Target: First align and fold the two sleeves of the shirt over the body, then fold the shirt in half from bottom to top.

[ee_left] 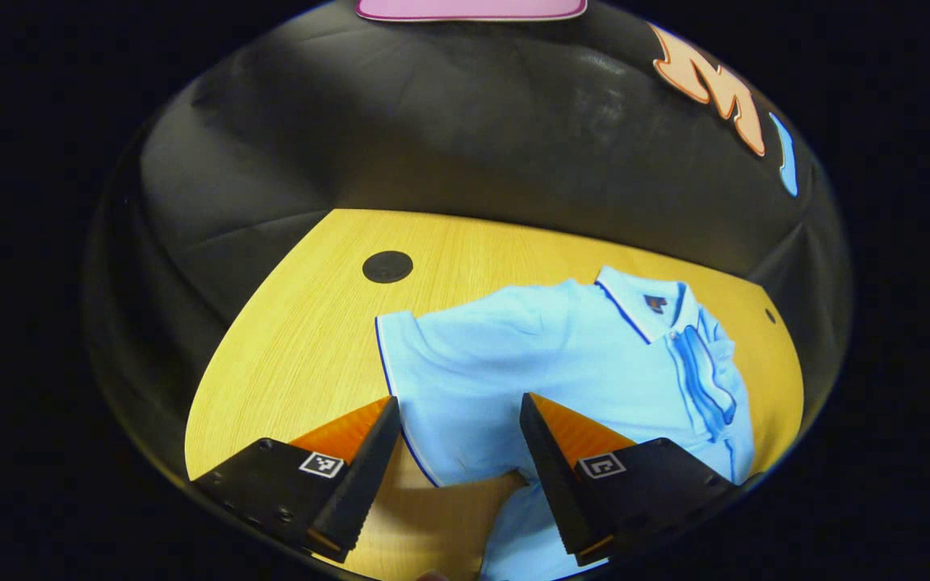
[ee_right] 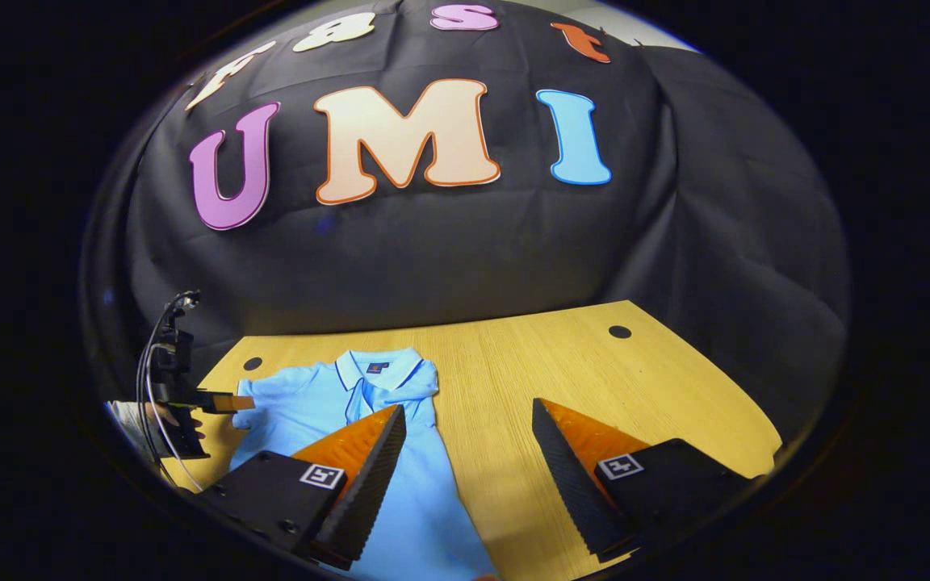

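Lying flat on the wooden table (ee_right: 675,395) is a blue shirt (ee_left: 562,355). The left gripper (ee_left: 458,411) hangs wide apart over one sleeve (ee_left: 425,355), grabbing nothing. The right gripper (ee_right: 469,420) is spread too, with nothing in it.

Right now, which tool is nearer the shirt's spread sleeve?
Left. The left tool hangs open at the spread sleeve; the right tool hangs open by the shirt's opposite side.

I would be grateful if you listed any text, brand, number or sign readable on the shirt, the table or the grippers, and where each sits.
Nothing here can be read as words or numbers.
Shirt: a small dark neck label inside the collar, too small to read.
Left gripper: square black-and-white coded markers on both fingers, patterns only, no letters.
Right gripper: the same kind of markers, no letters.
Table: no markings.
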A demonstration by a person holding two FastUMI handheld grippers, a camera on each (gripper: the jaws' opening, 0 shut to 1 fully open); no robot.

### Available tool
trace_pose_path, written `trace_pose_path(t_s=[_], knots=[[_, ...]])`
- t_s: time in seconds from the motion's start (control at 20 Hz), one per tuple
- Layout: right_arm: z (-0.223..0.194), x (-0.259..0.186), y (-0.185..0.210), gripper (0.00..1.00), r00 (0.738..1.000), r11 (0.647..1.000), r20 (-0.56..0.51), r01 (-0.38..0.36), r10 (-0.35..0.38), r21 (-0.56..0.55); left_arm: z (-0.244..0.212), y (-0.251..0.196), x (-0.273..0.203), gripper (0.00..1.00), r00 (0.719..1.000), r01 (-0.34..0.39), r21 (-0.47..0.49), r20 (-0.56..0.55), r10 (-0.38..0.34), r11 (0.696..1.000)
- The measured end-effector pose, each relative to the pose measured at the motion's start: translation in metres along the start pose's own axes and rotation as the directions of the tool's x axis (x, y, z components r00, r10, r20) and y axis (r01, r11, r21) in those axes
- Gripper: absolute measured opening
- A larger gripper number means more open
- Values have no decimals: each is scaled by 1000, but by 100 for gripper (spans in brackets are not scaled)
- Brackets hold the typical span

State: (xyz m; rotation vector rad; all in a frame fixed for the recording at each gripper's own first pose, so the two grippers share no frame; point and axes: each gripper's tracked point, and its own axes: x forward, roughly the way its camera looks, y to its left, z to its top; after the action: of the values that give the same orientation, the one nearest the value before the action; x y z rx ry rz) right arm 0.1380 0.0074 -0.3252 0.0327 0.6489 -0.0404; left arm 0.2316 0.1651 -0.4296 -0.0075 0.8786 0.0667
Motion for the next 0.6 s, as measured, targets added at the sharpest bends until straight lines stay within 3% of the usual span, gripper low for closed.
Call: trace_pose_path(t_s=[0.25,0.4,0.5,0.6], knots=[[4,-3,-6,99,1000,1000,10,-8,8,2,-11,9,7,79,998,-57,42,-33,58,998],[9,-2,-15,99,1000,1000,22,-2,2,22,-10,-2,7,48,1000,1,47,-28,0,999],[9,-2,-18,99,1000,1000,26,-5,4,29,-6,-10,15,13,1000,21,65,-18,-20,998],[9,-2,-19,98,999,1000,31,-12,12,28,-2,-14,18,0,999,26,107,-25,-23,994]])
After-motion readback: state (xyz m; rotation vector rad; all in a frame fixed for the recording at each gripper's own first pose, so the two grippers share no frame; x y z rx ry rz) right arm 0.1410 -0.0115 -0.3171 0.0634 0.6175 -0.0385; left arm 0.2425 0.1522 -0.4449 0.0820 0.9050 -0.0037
